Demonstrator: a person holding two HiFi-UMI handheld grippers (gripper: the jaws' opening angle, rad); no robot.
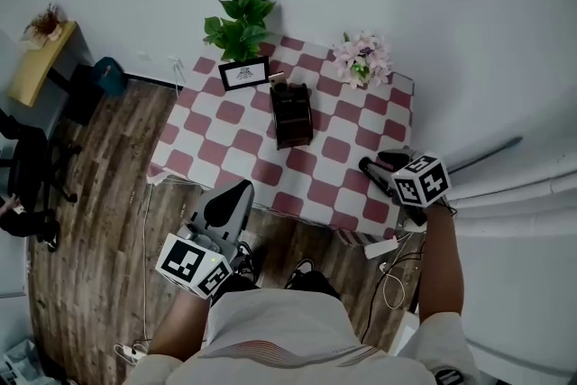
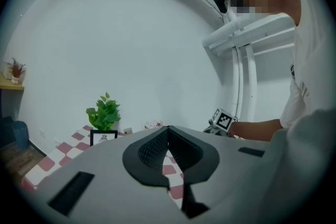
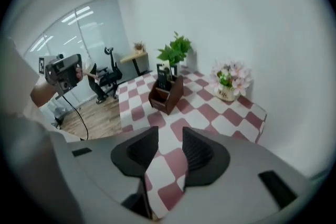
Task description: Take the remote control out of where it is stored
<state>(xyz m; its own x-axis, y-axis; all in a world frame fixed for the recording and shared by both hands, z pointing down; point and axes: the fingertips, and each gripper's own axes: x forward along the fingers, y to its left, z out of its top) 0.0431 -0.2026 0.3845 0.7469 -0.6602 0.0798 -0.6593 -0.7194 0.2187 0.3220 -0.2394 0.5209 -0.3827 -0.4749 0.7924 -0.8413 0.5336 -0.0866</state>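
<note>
A dark wooden organizer (image 1: 291, 114) stands in the middle of the red-and-white checked table (image 1: 236, 132). In the right gripper view a black remote control (image 3: 163, 79) sticks upright out of the organizer (image 3: 167, 96). My right gripper (image 1: 368, 167) hovers over the table's right side, to the right of the organizer. Its jaws (image 3: 169, 135) stand open with only the cloth showing between them. My left gripper (image 1: 242, 189) hangs at the table's near edge, below the organizer. Its fingertips (image 2: 168, 129) meet, with nothing held.
At the back of the table are a green plant (image 1: 239, 18), a small picture frame (image 1: 243, 73) and a pot of pink flowers (image 1: 363, 59). An office chair (image 1: 32, 171) and a wooden shelf (image 1: 41, 59) stand at the left. Cables (image 1: 392, 284) lie on the floor by the table's right corner.
</note>
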